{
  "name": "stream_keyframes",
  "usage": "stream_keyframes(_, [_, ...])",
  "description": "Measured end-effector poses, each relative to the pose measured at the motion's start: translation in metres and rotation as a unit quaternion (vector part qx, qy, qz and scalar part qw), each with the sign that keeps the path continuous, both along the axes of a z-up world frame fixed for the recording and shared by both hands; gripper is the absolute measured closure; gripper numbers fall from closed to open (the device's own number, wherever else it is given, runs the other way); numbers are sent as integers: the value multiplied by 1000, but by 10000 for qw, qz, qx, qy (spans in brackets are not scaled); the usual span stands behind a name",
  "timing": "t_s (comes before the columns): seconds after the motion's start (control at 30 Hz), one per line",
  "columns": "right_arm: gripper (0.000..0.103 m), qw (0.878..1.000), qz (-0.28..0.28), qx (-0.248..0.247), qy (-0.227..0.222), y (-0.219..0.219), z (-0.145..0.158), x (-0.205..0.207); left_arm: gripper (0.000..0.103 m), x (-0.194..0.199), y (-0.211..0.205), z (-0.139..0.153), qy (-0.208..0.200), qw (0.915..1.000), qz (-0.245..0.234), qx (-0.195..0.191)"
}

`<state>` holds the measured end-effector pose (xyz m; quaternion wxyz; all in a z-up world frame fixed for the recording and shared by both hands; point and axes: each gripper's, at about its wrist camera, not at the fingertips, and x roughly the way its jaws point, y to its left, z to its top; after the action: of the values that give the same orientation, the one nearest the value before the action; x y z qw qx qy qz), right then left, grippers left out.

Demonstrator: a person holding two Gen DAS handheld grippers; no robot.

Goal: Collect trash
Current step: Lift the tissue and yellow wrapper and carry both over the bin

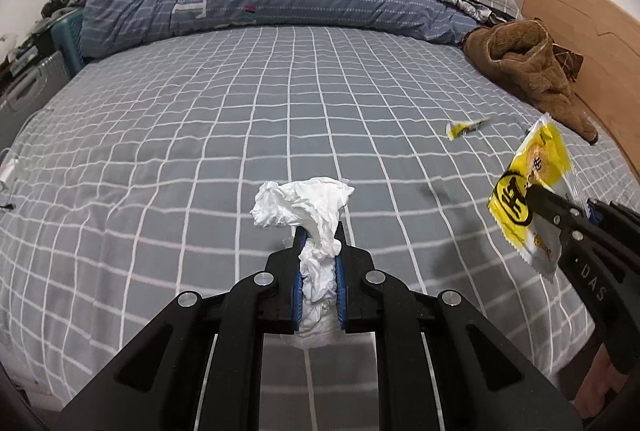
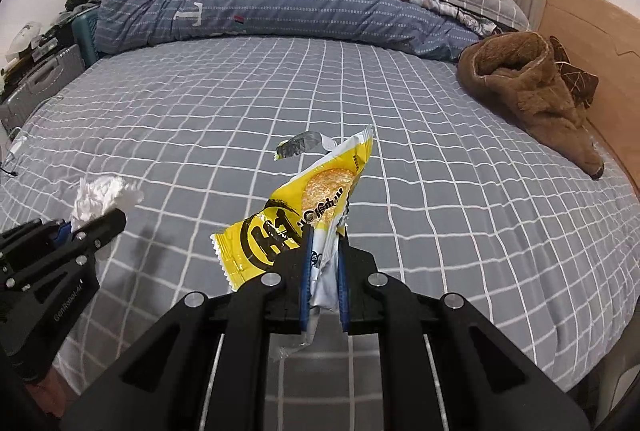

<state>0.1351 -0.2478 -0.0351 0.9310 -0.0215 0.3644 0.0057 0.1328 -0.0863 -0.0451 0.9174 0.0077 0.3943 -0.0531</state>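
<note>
Between the left gripper's point(image 1: 319, 243) jaws a crumpled white paper tissue point(image 1: 304, 209) is clamped, lifted off the grey checked bed sheet point(image 1: 200, 135). Right gripper point(image 2: 325, 243) jaws pinch a yellow plastic snack wrapper point(image 2: 296, 215) by its lower edge. Keep both squeezes firm while carrying. One small torn wrapper scrap point(image 2: 300, 144) lies on the sheet ahead, probably next.
</note>
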Motion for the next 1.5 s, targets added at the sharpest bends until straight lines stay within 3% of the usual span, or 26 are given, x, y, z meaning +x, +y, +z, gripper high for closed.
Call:
stream_keyframes(0.3, [93, 9998, 83, 42, -147, 14, 14, -61, 91, -49, 5, 8, -18, 10000, -24, -90])
stream_keyframes(0.67, [93, 9997, 176, 141, -62, 24, 9, -127, 91, -109, 9, 13, 1, 9999, -57, -117])
stream_keyframes(1.5, [92, 9993, 204, 244, 196, 29, -14, -221, 91, -215, 15, -11, 351, 9992, -102, -131])
